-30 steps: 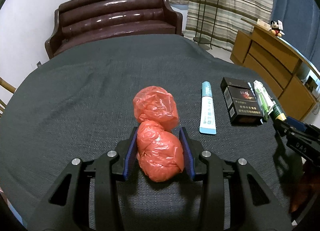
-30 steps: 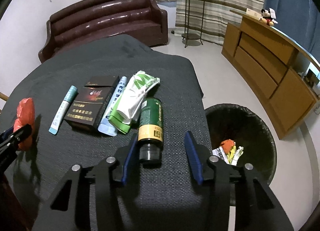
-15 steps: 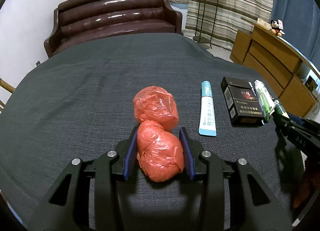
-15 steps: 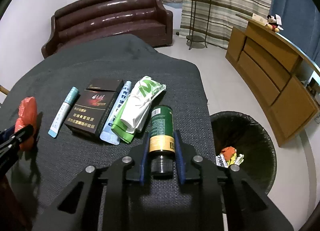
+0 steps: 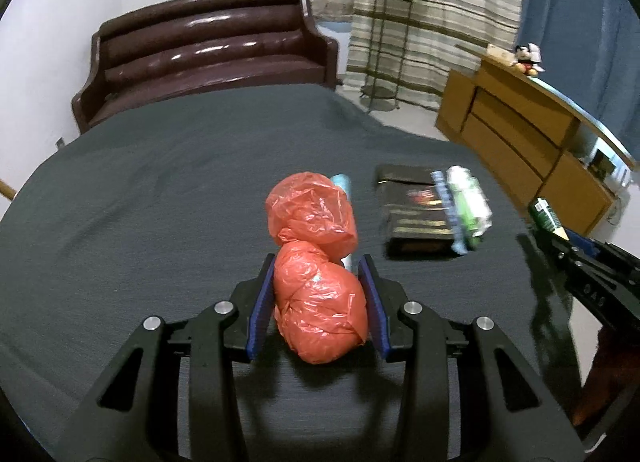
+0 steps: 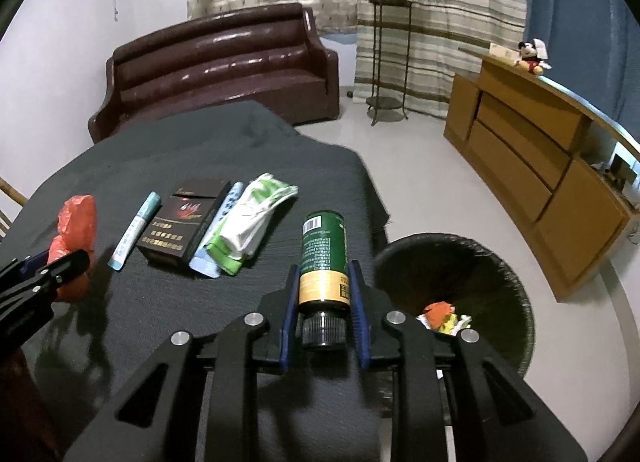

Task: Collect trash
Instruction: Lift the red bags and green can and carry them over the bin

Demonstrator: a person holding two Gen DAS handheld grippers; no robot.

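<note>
Gripping green bottle (image 6: pixel 323 258), right hand-held gripper (image 6: pixel 323 304)

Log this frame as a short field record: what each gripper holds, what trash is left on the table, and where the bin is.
left gripper: shut on red plastic bag
right gripper: shut on green bottle, cap toward the camera
table: dark cloth cover
left on table: slim blue tube, dark box, blue sachet, green-white pouch
trash bin: on floor beside table, black liner, some litter inside
</note>
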